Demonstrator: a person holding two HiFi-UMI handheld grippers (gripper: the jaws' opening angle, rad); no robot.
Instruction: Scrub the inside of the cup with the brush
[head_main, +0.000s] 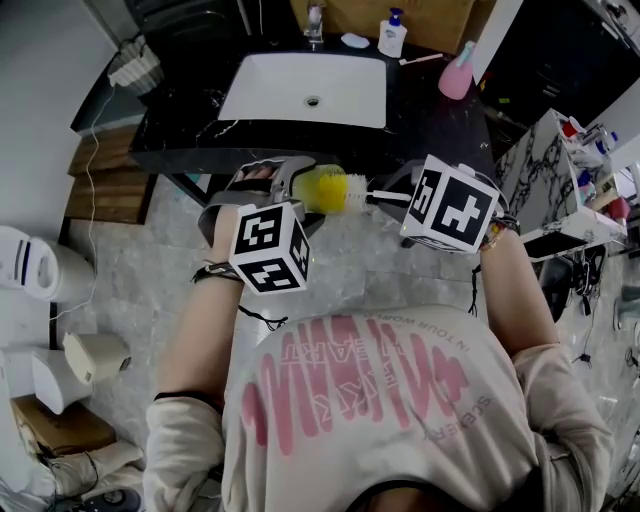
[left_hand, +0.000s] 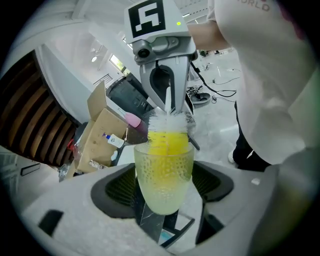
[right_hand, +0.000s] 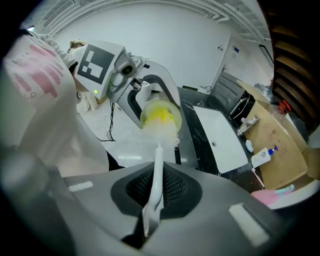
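The cup (left_hand: 164, 175), a clear dimpled one, was held in the air just in front of the sink (head_main: 305, 90), off the near edge of the black worktop (head_main: 430, 120) and above the pale floor (head_main: 130, 300). It lay tipped on its side, mouth turned away from the left gripper (left_hand: 164, 200), whose jaws were closed on its lower body from both sides.

The brush (left_hand: 169, 131) was pushed into that mouth. Its yellow part sat inside the cup and showed through the wall, while the white bristles stood out at the rim. The thin white handle ran straight back from the cup to the right gripper (right_hand: 152, 210), whose jaws were pinched narrow on the handle's end. The two grippers faced each other, nearly in one line along the front of the sink, with cup and brush between them and their marker cubes on the person's side.

At the back of the sink stood the tap (head_main: 315, 20). To the right of the sink a soap bottle (head_main: 392, 35) with a blue pump stood on the worktop, and a pink bottle (head_main: 456, 75) further right again.
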